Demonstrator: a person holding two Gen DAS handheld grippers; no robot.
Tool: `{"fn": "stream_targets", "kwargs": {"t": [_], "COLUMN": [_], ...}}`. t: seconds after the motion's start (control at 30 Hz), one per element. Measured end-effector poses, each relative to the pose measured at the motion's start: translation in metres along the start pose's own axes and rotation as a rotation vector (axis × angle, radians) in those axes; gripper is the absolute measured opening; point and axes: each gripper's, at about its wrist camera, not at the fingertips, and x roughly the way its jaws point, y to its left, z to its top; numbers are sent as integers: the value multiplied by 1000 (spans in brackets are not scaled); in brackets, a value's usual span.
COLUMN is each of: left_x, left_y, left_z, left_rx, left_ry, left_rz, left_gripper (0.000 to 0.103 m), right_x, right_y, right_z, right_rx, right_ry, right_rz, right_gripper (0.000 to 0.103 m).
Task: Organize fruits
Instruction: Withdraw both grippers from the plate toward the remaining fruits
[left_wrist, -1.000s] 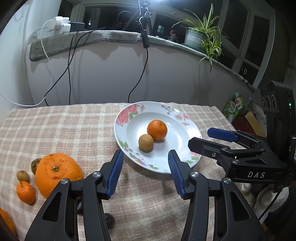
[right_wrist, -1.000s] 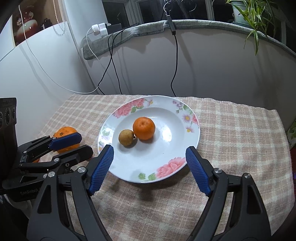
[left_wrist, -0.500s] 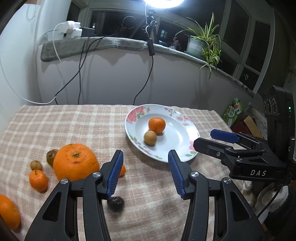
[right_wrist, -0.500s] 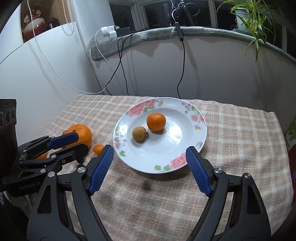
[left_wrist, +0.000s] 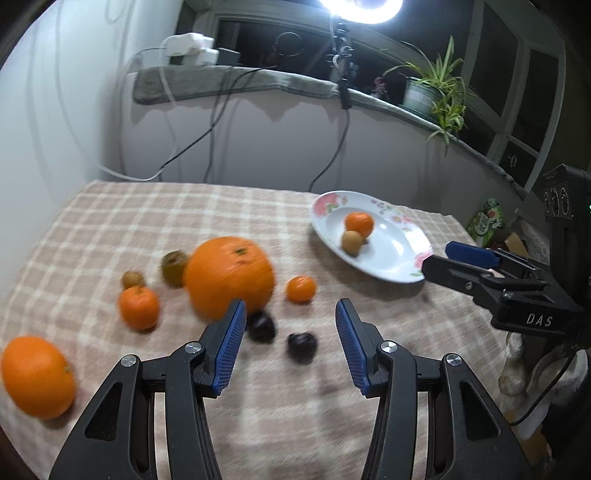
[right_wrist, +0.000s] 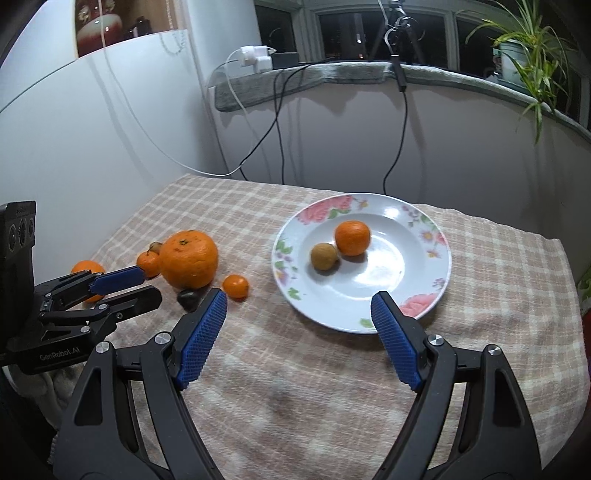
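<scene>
Fruit lies loose ahead of your left gripper (left_wrist: 290, 341), whose jaws stand partly apart with nothing between the pads; two small dark fruits sit just past the tips, one (left_wrist: 261, 325) tucked against the left pad and one (left_wrist: 302, 345) nearer the middle of the gap. Your right gripper (right_wrist: 295, 334) has its jaws spread wide and empty, hovering over the near rim of the flowered plate (right_wrist: 436, 291). Going for a dark fruit risks the left finger nudging the big orange (left_wrist: 229, 278) right behind it; it looks round and free to roll on the checked cloth (left_wrist: 110, 221), and could knock the small tangerine (left_wrist: 301, 290) beside it or the cluster towards the table's left edge. The left view is blurred, so judging the gap is harder. The orange (left_wrist: 36, 376) by the near left edge could be pushed off by a stray sweep. On the plate, a tangerine (right_wrist: 352, 238) and a brownish fruit (right_wrist: 324, 256) touch; dropping another in from height could send them rolling over the shallow rim. Mind, too, that the two grippers are close enough to clash.
</scene>
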Motion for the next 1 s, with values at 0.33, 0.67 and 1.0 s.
{"fn": "stream_targets", "kwargs": {"t": [0.33,0.67,1.0], "left_x": [-15,-14,-13], "left_y": [28,43,57], "left_z": [-22,-34,-31], "left_rx": [-56,-99,-109], "left_ry": [19,39,35], "left_rz": [38,45,85], "left_gripper": [49,49,49], "right_x": [18,32,46], "right_y": [25,51,69], "right_z": [-7,-16,-18], "right_rx": [-53,-113,-159], "right_ry": [60,104,136], "right_rz": [76,144,176], "right_gripper": [83,83,77]}}
